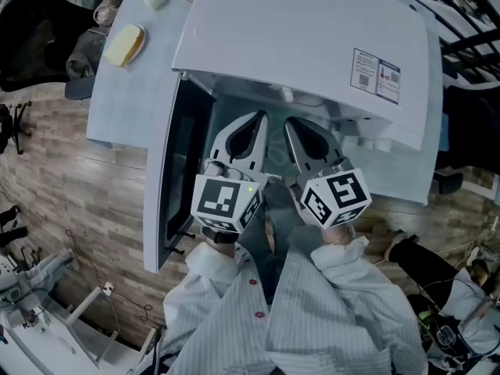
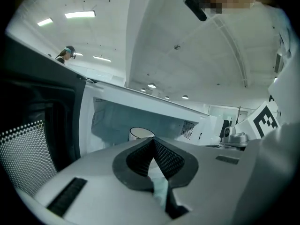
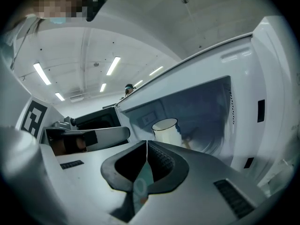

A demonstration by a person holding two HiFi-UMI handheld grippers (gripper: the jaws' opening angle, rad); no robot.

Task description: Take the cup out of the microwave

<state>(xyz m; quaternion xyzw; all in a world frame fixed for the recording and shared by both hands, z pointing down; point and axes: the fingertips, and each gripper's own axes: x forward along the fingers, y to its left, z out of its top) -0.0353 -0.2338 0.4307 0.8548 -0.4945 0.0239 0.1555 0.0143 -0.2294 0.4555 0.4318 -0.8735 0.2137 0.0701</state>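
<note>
The microwave [image 1: 312, 45] stands on the table [image 1: 117, 100] with its door [image 1: 176, 170] swung wide open on its left side. You hold both grippers side by side just in front of the microwave's open mouth, pointing into it, with their marker cubes back toward your sleeves [image 1: 312, 303].

Your left gripper [image 2: 152, 140] is on the door side of the opening. Its fingers [image 2: 166, 159] are pressed fully together, tips meeting, with nothing caught between them. Your right gripper [image 3: 146, 143] is beside it, toward the microwave's right wall. Its fingers [image 3: 161, 159] are likewise closed tip to tip and hold nothing.

The cup [image 3: 166, 129] is inside the microwave, upright on the cavity floor, well behind both sets of fingertips. It is white with its rim up. From the left gripper view only its rim shows above the closed tips, straight ahead in the cavity. From the right gripper view it stands a little to the right of the tips, in front of the microwave's back wall. Neither gripper touches it. In the head view the microwave's top hides it.

On the table to the left of the microwave lies a yellow block [image 1: 123, 45], well clear of the door.
</note>
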